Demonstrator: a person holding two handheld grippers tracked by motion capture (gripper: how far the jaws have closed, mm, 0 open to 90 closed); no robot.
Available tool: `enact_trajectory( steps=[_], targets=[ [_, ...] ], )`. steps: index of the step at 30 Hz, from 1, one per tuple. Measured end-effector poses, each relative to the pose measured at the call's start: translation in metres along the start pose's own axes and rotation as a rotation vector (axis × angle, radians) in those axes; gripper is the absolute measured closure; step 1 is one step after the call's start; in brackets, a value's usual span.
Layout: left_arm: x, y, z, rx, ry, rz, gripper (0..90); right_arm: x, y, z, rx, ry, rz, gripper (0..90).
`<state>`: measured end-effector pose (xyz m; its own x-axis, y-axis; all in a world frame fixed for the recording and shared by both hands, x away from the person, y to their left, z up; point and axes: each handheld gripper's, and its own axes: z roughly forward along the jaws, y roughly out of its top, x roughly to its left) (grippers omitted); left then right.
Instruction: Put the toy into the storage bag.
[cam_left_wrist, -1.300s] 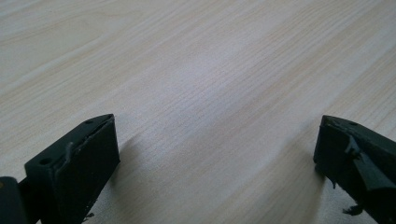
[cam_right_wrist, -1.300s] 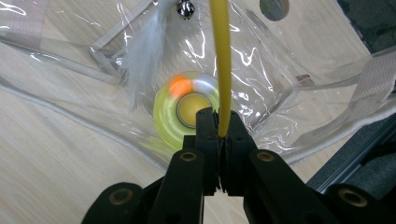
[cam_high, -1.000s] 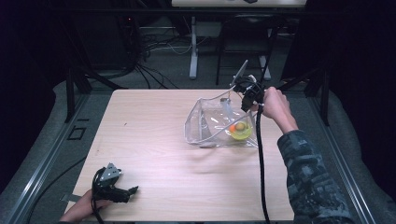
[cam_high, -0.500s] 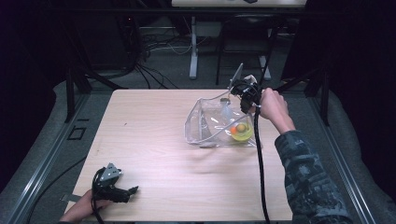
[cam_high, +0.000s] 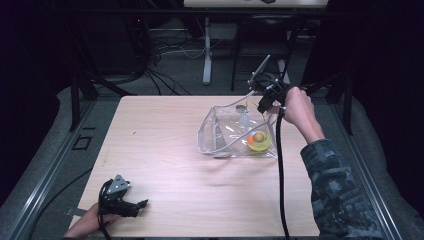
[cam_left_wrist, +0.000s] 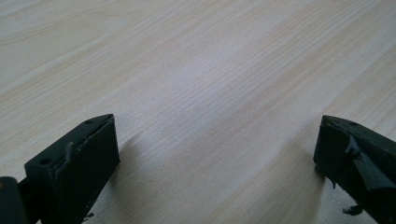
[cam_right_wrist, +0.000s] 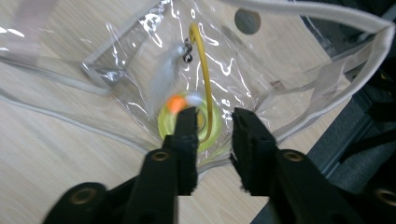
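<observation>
Right gripper view: yellow ring below right hand-held gripper.

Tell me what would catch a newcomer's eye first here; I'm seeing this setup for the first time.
The clear plastic bag on the far right part of the wooden table stands out, with a yellow ring and an orange bit inside. The right tool hangs just above the bag's far edge, its jaws just opened with nothing between them. The left tool rests open at the near left corner.
</observation>
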<state>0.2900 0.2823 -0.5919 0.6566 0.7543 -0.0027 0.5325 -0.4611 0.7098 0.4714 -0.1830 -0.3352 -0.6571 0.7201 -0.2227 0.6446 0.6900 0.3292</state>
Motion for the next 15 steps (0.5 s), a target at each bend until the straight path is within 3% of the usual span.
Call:
enact_trajectory(
  steps=[5, 13, 15],
  targets=[
    [0.0, 0.0, 0.0, 0.0, 0.0, -0.001, 0.0, 0.0, -0.003, -0.019, -0.054, 0.034, 0.018, 50.6],
    [0.0, 0.0, 0.0, 0.0, -0.001, -0.002, 0.0, 0.005, -0.016, -0.041, -0.127, 0.041, 0.019, 25.0],
    [0.0, 0.0, 0.0, 0.0, -0.001, -0.002, 0.0, 0.006, -0.017, -0.042, -0.131, 0.046, 0.018, 23.0]
  ],
)
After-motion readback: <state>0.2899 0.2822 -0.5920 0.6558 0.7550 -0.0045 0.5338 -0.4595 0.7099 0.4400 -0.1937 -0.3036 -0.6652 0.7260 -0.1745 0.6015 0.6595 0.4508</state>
